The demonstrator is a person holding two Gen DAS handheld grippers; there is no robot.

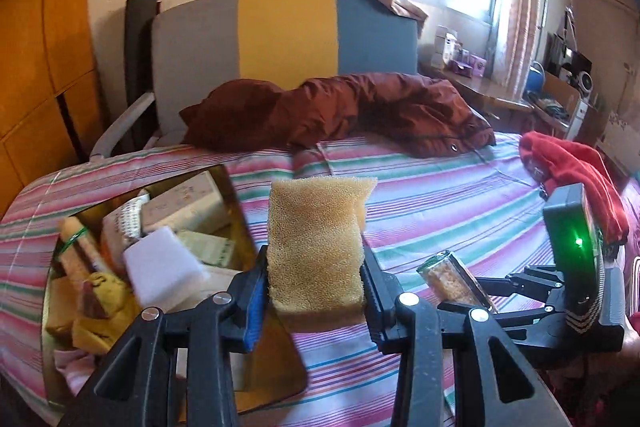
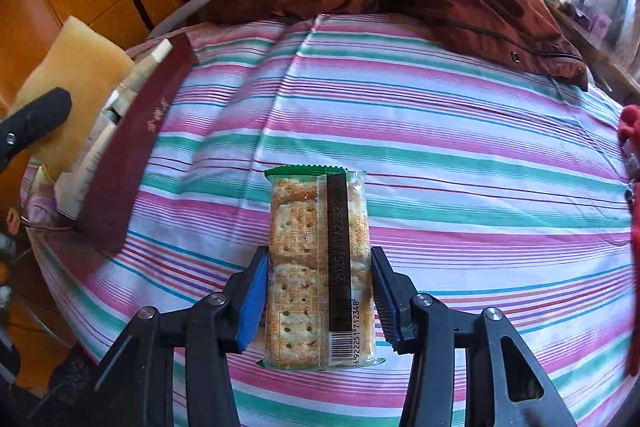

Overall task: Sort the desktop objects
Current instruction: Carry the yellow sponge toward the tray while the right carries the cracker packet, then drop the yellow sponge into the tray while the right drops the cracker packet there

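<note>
My left gripper [image 1: 314,267] is shut on a tan sponge [image 1: 318,239] and holds it upright above the striped bed, just right of a gold-lined box [image 1: 224,187]. The box holds a white foam block [image 1: 160,267], small cartons and a yellow cloth. My right gripper [image 2: 318,291] is shut on a clear pack of crackers [image 2: 316,263] above the bed. In the left wrist view the crackers [image 1: 452,279] and right gripper show at the right. In the right wrist view the sponge [image 2: 76,95] shows at the left, over the dark red box [image 2: 132,155].
A striped sheet [image 2: 440,147] covers the bed. A dark red jacket [image 1: 340,107] lies at the headboard end. A red cloth [image 1: 576,171] lies at the right edge. A cluttered desk [image 1: 500,95] stands by the window. Orange cabinets [image 1: 40,67] are on the left.
</note>
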